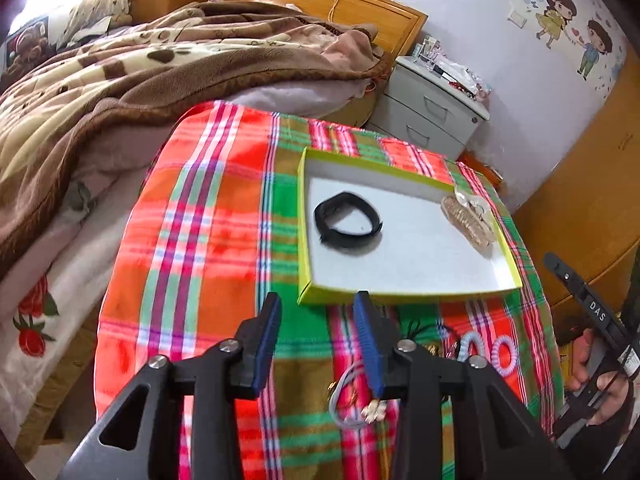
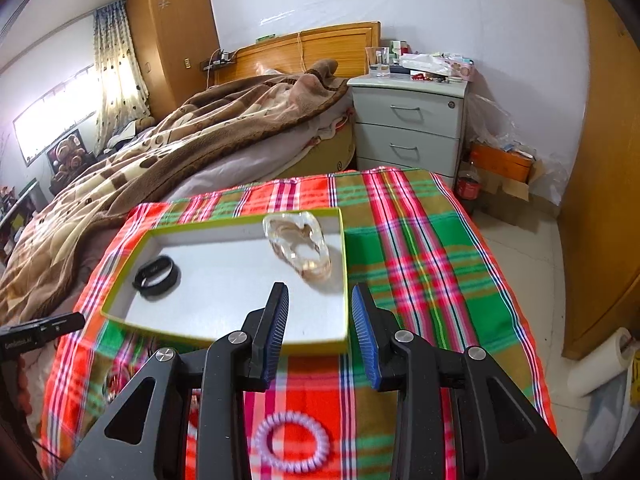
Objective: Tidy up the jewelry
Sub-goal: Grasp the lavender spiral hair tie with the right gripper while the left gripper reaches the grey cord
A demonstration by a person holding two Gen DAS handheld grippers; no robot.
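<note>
Left wrist view shows the left gripper [image 1: 318,304] with its jaws wide apart and nothing between them, above a tabletop covered with a plaid cloth [image 1: 208,216] in red, orange and green. Just beyond the blue pads lies a shallow tray [image 1: 400,292] with a lime-green rim and a white floor. Inside the tray, a black band [image 1: 347,220] lies toward the left side, and a clear hair claw clip [image 1: 468,220] lies at the right side, close to the wall. On the cloth nearer to the camera, beside the right finger, there is a small thin bracelet [image 1: 348,404] with a gold-coloured piece, and further right a pale spiral hair tie [image 1: 504,354]. At the right edge a hand [image 1: 592,372] holds the other gripper, whose jaws I cannot see here. Right wrist view shows the right gripper [image 2: 320,300] also with jaws open and empty, over the near right corner of the same tray [image 2: 224,228]. The black band [image 2: 156,272] is at the left part of the tray and the clear hair claw clip [image 2: 300,246] at the far right part. A lilac spiral hair tie [image 2: 292,446] lies on the plaid cloth [image 2: 432,256] below the jaws, outside the tray.
</note>
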